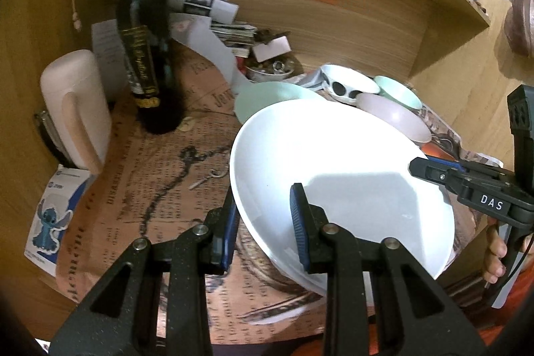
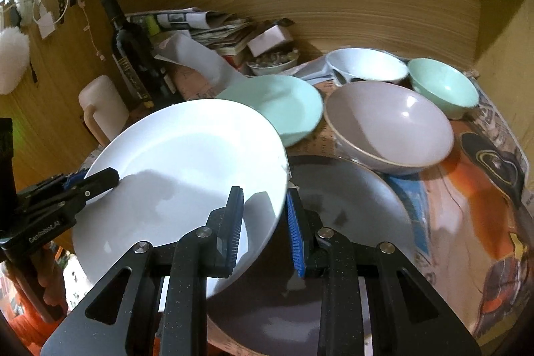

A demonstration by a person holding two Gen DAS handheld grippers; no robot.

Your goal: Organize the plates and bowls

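A large white plate (image 1: 333, 162) (image 2: 187, 149) hangs tilted above the newspaper-covered table, held from both sides. My left gripper (image 1: 263, 199) is shut on its left rim, and its black finger (image 2: 106, 177) shows at the left of the right wrist view. My right gripper (image 2: 263, 192) is shut on the opposite rim, and its finger (image 1: 424, 169) shows at the right of the left wrist view. Below the white plate lies a grey plate (image 2: 340, 206). Behind stand a mint plate (image 2: 280, 105), a lilac bowl (image 2: 390, 129), a mint bowl (image 2: 444, 85) and a white bowl (image 2: 363, 65).
A dark wine bottle (image 1: 143, 39) and a white jug (image 1: 76, 109) stand at the left by the wooden side wall. A stack of papers (image 2: 213, 29) and a small dish of odds and ends (image 2: 273, 60) crowd the back. A wooden back wall with coloured notes closes the nook.
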